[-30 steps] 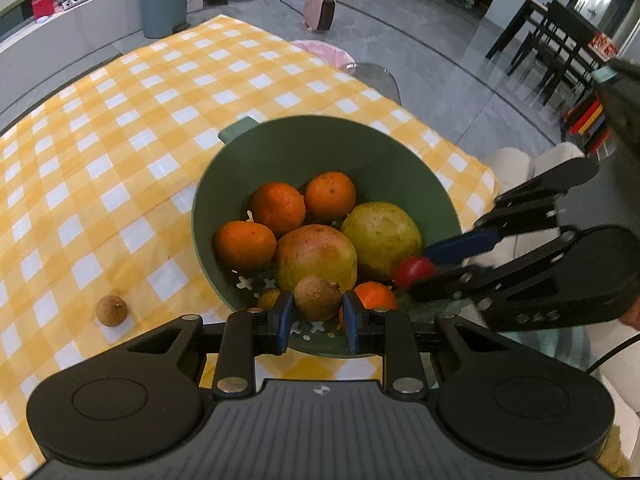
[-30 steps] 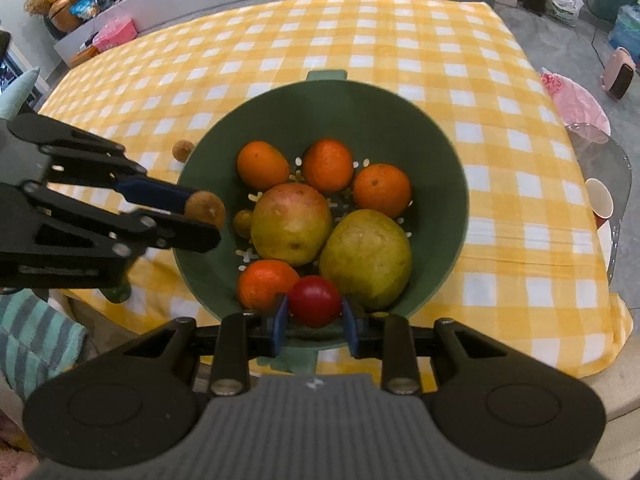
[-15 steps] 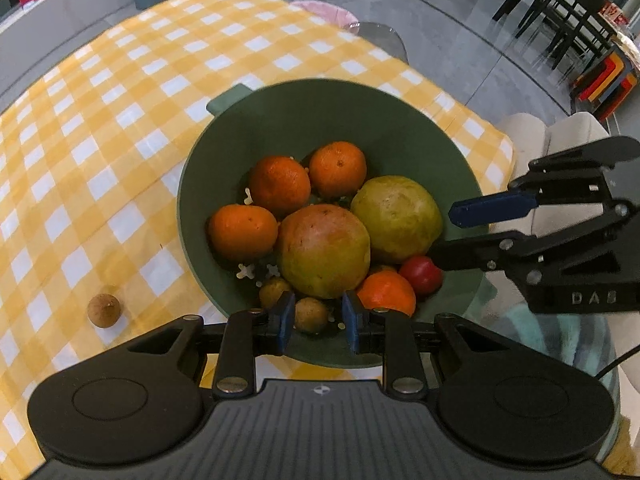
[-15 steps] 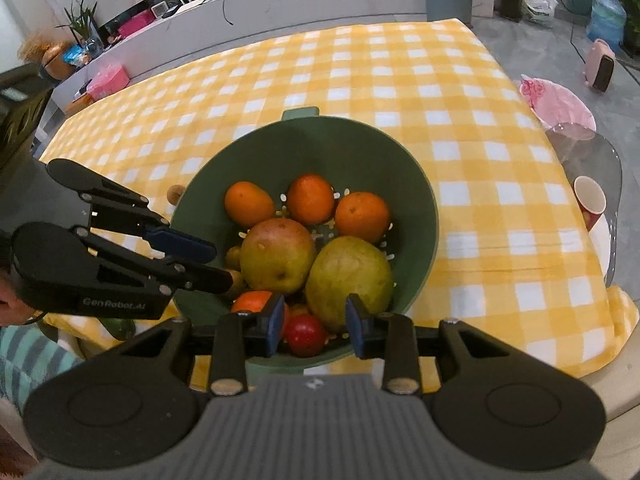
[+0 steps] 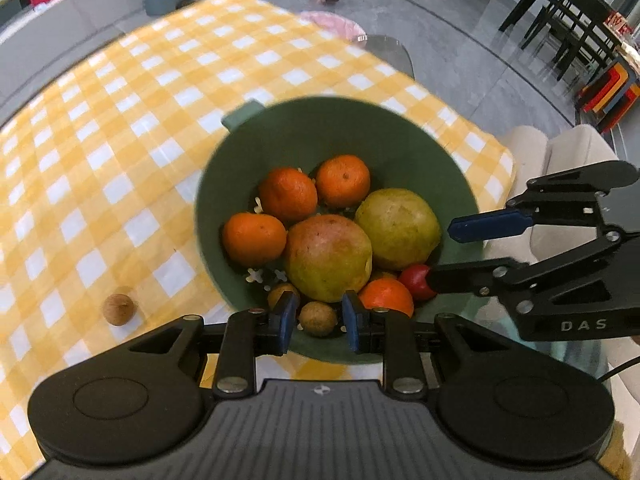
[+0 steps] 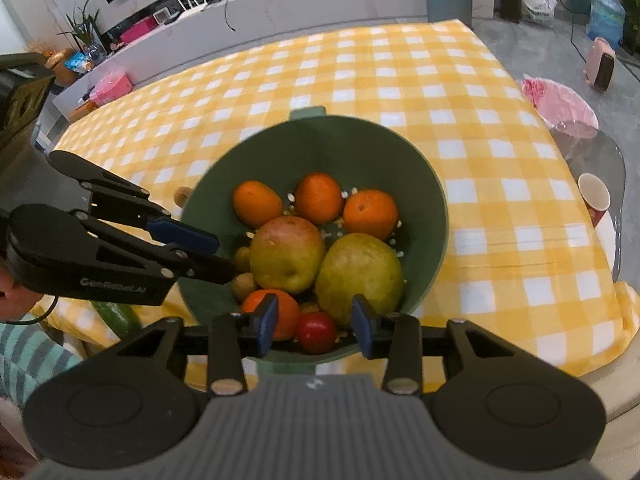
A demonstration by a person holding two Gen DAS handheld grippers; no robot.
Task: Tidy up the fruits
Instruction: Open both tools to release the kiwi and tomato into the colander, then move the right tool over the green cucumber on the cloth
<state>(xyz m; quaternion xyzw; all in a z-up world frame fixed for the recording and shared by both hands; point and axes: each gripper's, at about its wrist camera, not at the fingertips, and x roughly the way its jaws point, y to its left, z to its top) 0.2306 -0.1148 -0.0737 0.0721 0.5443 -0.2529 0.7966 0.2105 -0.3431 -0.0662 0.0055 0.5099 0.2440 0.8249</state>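
Both claws hang over the near rim of the green bowl (image 6: 424, 184), which sits on the yellow checked table (image 6: 500, 152).

Right claw (image 6: 314, 322): its jaws have just been opening and now stand moderately wide, clear on both sides of the red fruit (image 6: 316, 332). That fruit lies in the bowl at the near wall, beside an orange (image 6: 288, 312). Judged: released, not gripped.

Left claw (image 5: 318, 318): narrow, jaws just been easing apart. The small brown fruit (image 5: 318, 318) sits between its pads, in the bowl; a thin gap shows on each side, so you hold nothing there as far as I can tell.

Bowl holds 4 oranges, 2 large yellow-green fruits (image 5: 396, 228), the red one and 2 small brown ones. 1 more small brown fruit (image 5: 118, 309) lies loose on the table, well apart from the bowl to the left in the left wrist view.

Risks:
- Lifting the left claw while the pads brush the brown fruit could flick it over the near rim.
- The 2 claws are close; crossing paths on withdrawal could knock them together.
- Pressing on the near rim could tip the bowl, which sits near the table edge.
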